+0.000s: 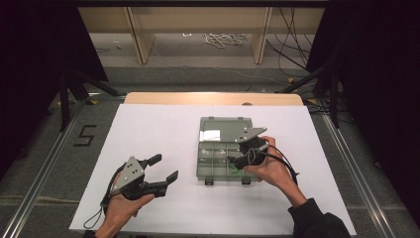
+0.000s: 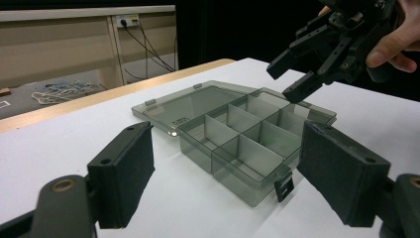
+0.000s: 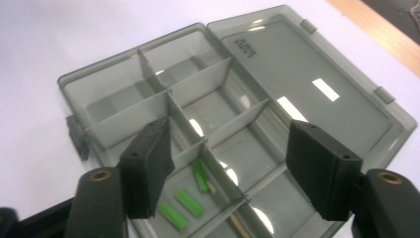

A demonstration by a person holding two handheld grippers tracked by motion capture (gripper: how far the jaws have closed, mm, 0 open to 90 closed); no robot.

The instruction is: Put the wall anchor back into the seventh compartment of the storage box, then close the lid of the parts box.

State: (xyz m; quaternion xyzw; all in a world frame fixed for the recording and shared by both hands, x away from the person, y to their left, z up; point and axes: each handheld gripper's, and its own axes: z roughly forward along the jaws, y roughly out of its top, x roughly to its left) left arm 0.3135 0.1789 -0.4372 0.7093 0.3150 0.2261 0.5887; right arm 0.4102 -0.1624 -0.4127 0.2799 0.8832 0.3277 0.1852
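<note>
A white table holds a grey compartment box at its centre, lid laid open flat. Your right gripper hovers over the box's near right corner, jaws apart and empty, directly above three green pieces lying in that compartment. Your left gripper rests well left of the box, jaws spread, holding nothing.

Both grippers gape — left gripper, right gripper.
</note>
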